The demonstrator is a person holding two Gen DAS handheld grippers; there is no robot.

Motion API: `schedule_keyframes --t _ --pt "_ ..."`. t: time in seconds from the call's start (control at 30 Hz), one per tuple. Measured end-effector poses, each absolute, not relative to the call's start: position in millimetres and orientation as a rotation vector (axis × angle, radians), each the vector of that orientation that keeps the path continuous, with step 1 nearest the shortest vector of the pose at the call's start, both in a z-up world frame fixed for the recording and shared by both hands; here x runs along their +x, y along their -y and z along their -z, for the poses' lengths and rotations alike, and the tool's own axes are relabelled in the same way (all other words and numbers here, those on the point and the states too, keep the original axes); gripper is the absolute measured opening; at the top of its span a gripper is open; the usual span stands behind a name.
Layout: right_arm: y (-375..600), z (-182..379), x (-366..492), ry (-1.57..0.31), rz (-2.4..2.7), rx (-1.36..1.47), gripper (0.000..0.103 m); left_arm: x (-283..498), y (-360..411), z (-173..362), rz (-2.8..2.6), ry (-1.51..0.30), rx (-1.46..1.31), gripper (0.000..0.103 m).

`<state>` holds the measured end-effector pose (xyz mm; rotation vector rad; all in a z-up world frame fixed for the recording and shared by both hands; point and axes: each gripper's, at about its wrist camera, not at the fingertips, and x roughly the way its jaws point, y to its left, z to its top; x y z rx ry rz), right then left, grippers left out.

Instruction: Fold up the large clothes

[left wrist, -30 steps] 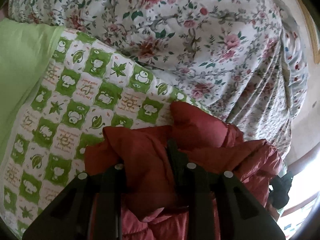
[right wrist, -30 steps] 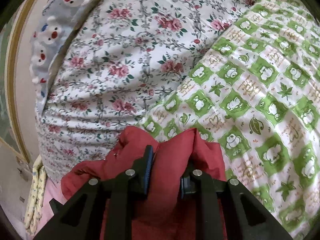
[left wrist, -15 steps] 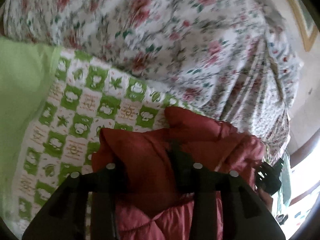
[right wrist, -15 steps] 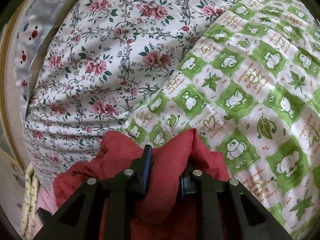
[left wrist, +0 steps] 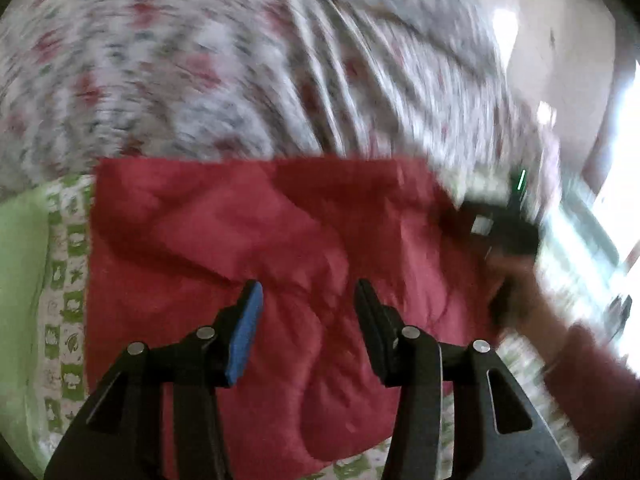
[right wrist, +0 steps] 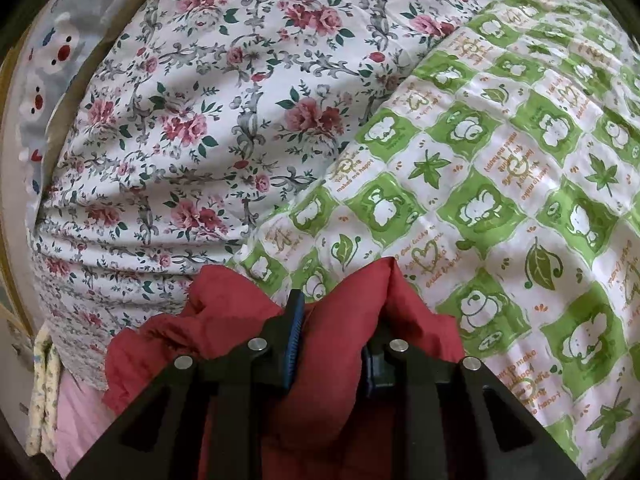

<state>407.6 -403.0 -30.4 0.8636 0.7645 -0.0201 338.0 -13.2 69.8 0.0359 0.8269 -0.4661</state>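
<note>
jacket [right wrist: 332,344] pinched in right hand-held gripper [right wrist: 332,338]

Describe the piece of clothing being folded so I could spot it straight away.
Look at the bed's green-and-white checked quilt, beside the rose-print cover. The red puffy jacket lies there, the only plain, unpatterned red fabric, pinched by the right gripper.

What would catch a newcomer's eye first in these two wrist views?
The red padded garment dominates: in the left wrist view it lies spread flat on the bed below the open left gripper, and in the right wrist view a bunched fold of it is pinched in the right gripper. Behind it sit loud bedding prints, a rose-patterned floral cover on the left and a green checked quilt on the right.
</note>
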Motion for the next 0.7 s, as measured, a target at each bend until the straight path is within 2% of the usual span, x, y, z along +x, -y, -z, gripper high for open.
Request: schedule_keyframes --t 0.07,0.17,0.23,0.37,0.5,0.7 --pt "404 26 408 -0.767 0.003 0.866 0.026 344 34 -43 0.424 -0.87 0.113 0.046" --pt "413 12 403 -0.75 -0.056 0.929 0.035 359 37 -19 0.36 -0.905 0.136 0.046" --pt "419 0 395 -0.725 -0.117 0.982 0.048 371 28 -11 0.345 -0.917 0.083 0.046" --pt "423 -36 365 -0.642 -0.172 0.967 0.054 380 21 -10 0.312 -0.923 0.042 0.046" --pt "391 -67 340 -0.615 -0.222 0.735 0.055 380 21 -8 0.291 -0.924 0.051 0.046" --pt "271 -54 355 -0.825 -0.339 0.101 0.053 385 21 -10 0.292 -0.951 0.035 0.046"
